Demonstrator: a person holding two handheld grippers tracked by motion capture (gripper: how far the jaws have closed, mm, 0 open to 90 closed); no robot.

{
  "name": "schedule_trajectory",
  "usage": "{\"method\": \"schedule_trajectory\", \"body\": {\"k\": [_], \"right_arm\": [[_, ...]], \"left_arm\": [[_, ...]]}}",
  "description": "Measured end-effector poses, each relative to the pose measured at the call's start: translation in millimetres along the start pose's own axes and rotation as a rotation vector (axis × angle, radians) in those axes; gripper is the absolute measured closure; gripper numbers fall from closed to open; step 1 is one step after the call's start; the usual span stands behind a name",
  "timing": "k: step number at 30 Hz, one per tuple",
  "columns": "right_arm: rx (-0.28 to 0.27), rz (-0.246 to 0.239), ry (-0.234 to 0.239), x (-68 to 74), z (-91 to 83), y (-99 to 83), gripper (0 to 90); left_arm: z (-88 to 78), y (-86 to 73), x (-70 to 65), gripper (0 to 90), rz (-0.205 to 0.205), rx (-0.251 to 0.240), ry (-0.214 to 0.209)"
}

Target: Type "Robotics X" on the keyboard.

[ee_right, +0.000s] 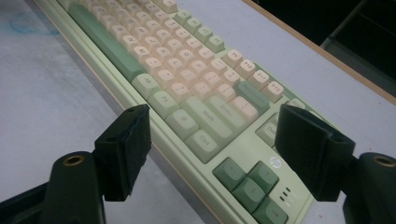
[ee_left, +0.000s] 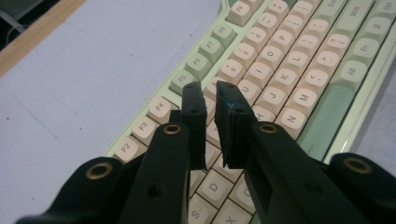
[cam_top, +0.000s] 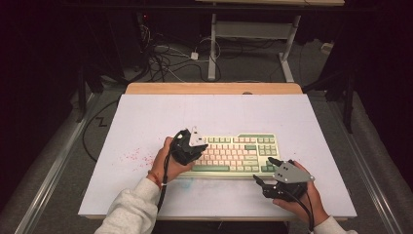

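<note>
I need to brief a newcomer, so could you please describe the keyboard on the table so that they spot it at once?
On the white table, look near the front edge, between the person's two hands. The keyboard lies there, long side facing the person. Its pale green case, cream letter keys and darker green space bar set it apart from the black tools beside it.

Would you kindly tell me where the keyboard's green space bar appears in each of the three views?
High view: the space bar lies on the keyboard's near edge, just right of the left gripper.
Left gripper view: right of the jaws, a long green bar running diagonally.
Right gripper view: upper left, along the near key row.
Shared landmark: the keyboard itself, with its green function row.
</note>
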State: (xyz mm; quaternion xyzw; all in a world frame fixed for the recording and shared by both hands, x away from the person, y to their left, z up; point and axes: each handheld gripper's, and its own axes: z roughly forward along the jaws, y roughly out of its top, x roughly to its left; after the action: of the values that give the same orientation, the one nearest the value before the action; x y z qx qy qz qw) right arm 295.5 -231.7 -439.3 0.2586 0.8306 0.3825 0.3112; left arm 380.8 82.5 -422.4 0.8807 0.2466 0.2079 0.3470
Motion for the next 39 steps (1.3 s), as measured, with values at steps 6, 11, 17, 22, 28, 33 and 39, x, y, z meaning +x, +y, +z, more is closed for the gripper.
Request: {"method": "schedule_trajectory", "body": {"k": [6,11,17,22,28,33,39], "right_arm": [[0.002,0.018,-0.004,-2.9,-1.1,0.2,30.6],[0.003,0.030,0.012,-5.2,-2.3,0.2,36.4],[-0.015,0.058,0.025,-10.3,-4.7,1.8,49.7],[-0.020,0.068,0.055,-15.1,-4.9,4.9,63.2],[-0.027,0.077,0.084,-22.6,-4.6,12.4,79.0],[-0.025,0.082,0.102,-26.1,-0.7,20.0,88.0],[-0.016,0.082,0.127,-27.2,6.9,29.1,89.9]], "left_arm": [[-10.5,-2.5,-2.3,58.1,0.013,-0.049,0.036],[-20.7,-6.5,-7.1,36.6,0.028,-0.102,0.078],[-32.0,-16.8,-10.0,20.9,0.035,-0.146,0.097],[-40.5,-29.5,-10.9,17.6,0.045,-0.150,0.126],[-51.7,-48.8,-11.5,17.6,0.047,-0.150,0.153],[-58.7,-67.6,-12.6,17.5,0.033,-0.144,0.162],[-65.1,-90.1,-13.0,16.1,0.012,-0.115,0.158]]}}
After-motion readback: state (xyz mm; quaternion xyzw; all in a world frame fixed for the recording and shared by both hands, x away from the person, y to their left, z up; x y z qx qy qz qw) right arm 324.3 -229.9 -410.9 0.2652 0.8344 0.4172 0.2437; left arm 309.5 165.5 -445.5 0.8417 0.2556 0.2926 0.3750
